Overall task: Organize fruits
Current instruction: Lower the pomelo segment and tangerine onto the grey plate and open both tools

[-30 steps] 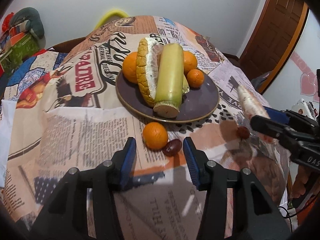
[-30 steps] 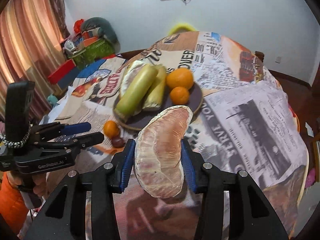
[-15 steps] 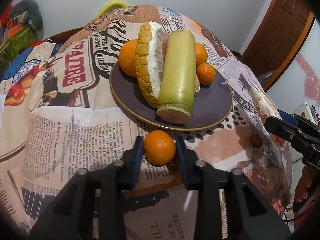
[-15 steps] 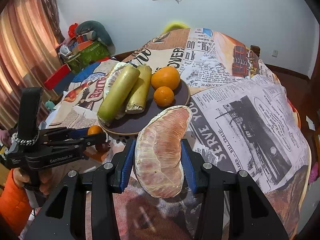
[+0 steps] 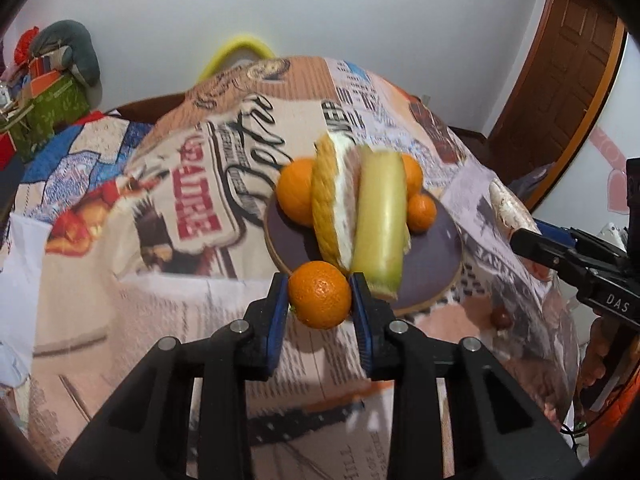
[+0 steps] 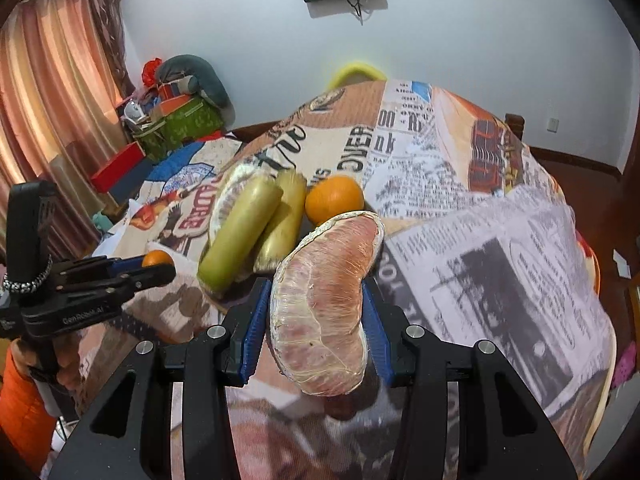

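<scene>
My left gripper is shut on a small orange and holds it above the tablecloth, just in front of the dark plate. The plate carries a pomelo wedge with rind, a green sugarcane piece and oranges. My right gripper is shut on a peeled pink pomelo segment, held in the air right of the plate. In the right wrist view the left gripper with its orange shows at the left. A dark red date lies on the cloth.
The round table wears a newspaper-print cloth. Boxes and a grey cushion are stacked at the far left. A brown door stands at the right. A yellow chair back rises behind the table.
The left gripper closed on the small orange that lay in front of the plate and lifted it off the cloth. The right gripper kept hold of the pomelo segment and moved nearer the plate.
</scene>
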Demonstrator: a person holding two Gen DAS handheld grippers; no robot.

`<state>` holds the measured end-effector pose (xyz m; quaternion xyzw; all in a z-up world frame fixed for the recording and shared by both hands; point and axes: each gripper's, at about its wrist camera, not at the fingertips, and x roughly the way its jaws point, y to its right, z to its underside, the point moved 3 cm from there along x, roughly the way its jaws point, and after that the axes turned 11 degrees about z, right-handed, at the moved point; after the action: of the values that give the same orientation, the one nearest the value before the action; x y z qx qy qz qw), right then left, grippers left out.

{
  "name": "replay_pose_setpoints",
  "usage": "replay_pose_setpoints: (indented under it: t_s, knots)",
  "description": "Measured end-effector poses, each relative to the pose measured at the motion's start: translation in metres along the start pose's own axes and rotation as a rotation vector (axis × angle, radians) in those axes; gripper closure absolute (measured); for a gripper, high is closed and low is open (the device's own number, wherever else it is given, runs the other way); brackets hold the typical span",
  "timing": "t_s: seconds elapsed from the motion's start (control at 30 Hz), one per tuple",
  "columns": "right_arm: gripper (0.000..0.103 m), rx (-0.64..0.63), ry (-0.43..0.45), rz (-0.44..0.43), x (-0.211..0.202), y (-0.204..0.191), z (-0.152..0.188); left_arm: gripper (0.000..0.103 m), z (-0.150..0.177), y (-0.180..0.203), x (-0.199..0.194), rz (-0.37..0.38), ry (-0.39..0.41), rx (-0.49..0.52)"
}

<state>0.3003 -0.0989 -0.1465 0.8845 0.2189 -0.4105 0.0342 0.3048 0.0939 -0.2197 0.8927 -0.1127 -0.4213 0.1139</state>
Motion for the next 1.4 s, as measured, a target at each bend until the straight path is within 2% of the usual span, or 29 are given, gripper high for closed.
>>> replay_pose_setpoints:
  t_s: [0.33, 0.57, 0.9, 1.13, 1.4]
  knots:
    - [0.061, -0.054, 0.03, -0.008, 0.018, -0.015, -0.028, 0.072, -0.019, -0.014, 0.023, -0.005, -0.004, 0.004]
    - [0.061, -0.059, -0.005, -0.035, 0.042, -0.018, -0.032, 0.072, -0.025, -0.02, 0.039, -0.011, -0.016, 0.01]
    - [0.06, -0.081, -0.057, -0.053, 0.068, -0.026, -0.029, 0.072, -0.023, -0.03, 0.041, 0.008, -0.01, -0.009]
    - [0.058, -0.083, -0.062, -0.066, 0.066, -0.025, -0.029, 0.071, -0.02, -0.027, 0.042, 0.04, -0.032, -0.024]
    - [0.058, -0.102, -0.051, -0.048, 0.058, -0.027, -0.029, 0.071, -0.014, -0.021, 0.035, 0.016, -0.048, -0.013]
